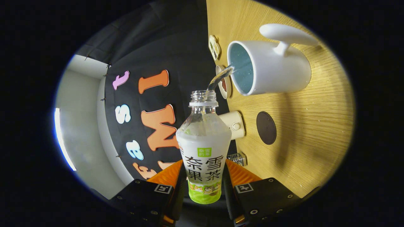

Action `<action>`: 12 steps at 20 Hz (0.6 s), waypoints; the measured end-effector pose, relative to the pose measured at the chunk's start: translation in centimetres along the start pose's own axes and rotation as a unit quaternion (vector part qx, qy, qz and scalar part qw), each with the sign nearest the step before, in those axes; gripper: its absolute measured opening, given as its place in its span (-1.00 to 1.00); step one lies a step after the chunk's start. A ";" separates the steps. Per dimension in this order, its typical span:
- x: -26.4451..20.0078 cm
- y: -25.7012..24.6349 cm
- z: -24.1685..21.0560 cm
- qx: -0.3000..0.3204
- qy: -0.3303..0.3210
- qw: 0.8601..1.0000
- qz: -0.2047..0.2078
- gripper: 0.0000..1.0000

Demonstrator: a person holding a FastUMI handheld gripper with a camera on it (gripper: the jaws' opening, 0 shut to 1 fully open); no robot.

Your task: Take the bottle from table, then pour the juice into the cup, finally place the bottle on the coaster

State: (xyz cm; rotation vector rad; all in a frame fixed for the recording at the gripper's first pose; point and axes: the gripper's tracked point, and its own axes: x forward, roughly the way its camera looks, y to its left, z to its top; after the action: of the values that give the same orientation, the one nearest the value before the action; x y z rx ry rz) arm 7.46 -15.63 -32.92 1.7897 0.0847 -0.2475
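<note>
Gripper (204, 186) was clamped on the bottle (204, 148), both fingers pressing its labelled lower body w/ the open neck pointing away beyond them. View was rolled sideways, so the desk (303, 132) stood to the right; a clear stream (219, 78) ran from the bottle's mouth into the white cup (274, 71), which had a blue inside and a handle. A dark round coaster (266, 127) lay on the desk near the cup, apart from it, w/ a small white container (235, 124) just beside the bottle's shoulder.
</note>
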 end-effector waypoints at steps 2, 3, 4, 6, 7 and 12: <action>-0.1 0.1 0.0 0.007 0.000 1.000 0.001 0.15; -0.1 0.1 0.0 0.010 -0.001 1.000 0.001 0.15; 0.0 0.2 0.0 0.014 0.000 1.000 0.002 0.15; 0.1 0.5 -0.1 0.024 0.000 1.000 0.009 0.15; 0.0 0.8 -0.2 0.029 -0.001 0.999 0.014 0.15; -0.1 1.3 -0.2 0.040 -0.001 0.999 0.020 0.15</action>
State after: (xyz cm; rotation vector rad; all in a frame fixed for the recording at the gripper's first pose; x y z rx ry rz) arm 7.60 -15.78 -31.57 1.8683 0.0374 -0.2258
